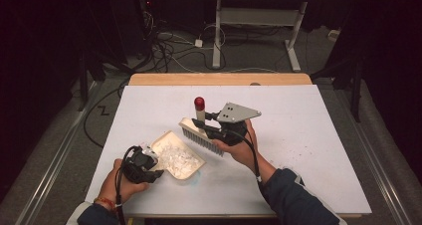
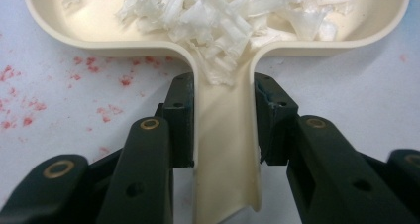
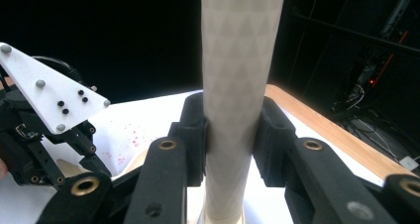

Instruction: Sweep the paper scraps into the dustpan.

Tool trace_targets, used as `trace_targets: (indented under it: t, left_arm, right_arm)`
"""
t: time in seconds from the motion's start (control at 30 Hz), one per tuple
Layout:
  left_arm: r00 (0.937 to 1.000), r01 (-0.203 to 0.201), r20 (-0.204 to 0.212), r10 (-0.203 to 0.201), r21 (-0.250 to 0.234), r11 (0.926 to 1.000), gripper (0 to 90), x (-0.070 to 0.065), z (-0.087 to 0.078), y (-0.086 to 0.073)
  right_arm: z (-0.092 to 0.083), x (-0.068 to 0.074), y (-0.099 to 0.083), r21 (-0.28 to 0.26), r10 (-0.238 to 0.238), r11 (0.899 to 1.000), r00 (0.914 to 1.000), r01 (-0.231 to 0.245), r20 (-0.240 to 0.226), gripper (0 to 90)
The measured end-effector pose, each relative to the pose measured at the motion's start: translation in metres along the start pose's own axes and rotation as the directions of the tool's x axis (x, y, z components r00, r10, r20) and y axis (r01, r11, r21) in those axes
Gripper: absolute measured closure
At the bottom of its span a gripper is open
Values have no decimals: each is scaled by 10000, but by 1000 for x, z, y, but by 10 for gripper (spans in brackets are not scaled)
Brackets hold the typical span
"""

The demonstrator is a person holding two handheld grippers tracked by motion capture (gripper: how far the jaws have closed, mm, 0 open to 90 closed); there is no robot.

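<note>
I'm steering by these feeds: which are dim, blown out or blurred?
High view: room dark, white table evenly lit, brush and dustpan readable. Left gripper view: sharp, even light on the shreds. Right gripper view: brush handle bright and close, table glaring white, background black.

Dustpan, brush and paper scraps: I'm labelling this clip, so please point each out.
dustpan (image 2: 225,149), left gripper view, on its handle between the jaws
brush (image 1: 201,139), high view, on its bristles
paper scraps (image 1: 176,158), high view, middle of the heap

The high view looks forward and down over the white table (image 1: 308,150); both gripper views sit close, perhaps sharing its red-speckled surface.
</note>
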State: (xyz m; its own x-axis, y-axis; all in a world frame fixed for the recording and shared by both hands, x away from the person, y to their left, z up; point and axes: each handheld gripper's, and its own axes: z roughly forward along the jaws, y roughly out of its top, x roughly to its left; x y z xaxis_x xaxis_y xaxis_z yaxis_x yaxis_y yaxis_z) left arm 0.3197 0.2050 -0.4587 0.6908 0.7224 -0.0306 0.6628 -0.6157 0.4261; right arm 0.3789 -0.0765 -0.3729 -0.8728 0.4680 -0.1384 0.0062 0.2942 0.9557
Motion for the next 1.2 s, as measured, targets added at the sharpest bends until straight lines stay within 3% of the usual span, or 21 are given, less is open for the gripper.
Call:
trace_targets:
  t: [0.43, 0.83, 1.03, 1.2]
  left_arm:
    - [9999, 115, -85, -116, -134, 9998, 633, 2, -2, 0]
    - [9996, 220, -192, -223, -131, 9997, 633, 3, -2, 0]
    - [9992, 237, -306, -241, -109, 9997, 633, 1, 0, 2]
    - [9991, 230, -362, -233, -91, 9997, 633, 0, -1, 2]
  right_arm:
    - [-46, -19, -4, 130, 364, 9992, 9969, -374, 692, 706]
    - [-71, -25, -17, 641, 304, 9973, 9946, -368, 994, 705]
    - [-68, -21, -26, 888, 437, 9947, 9951, -515, 882, 705]
    - [-57, -4, -27, 1035, 166, 9944, 9992, -202, 352, 705]
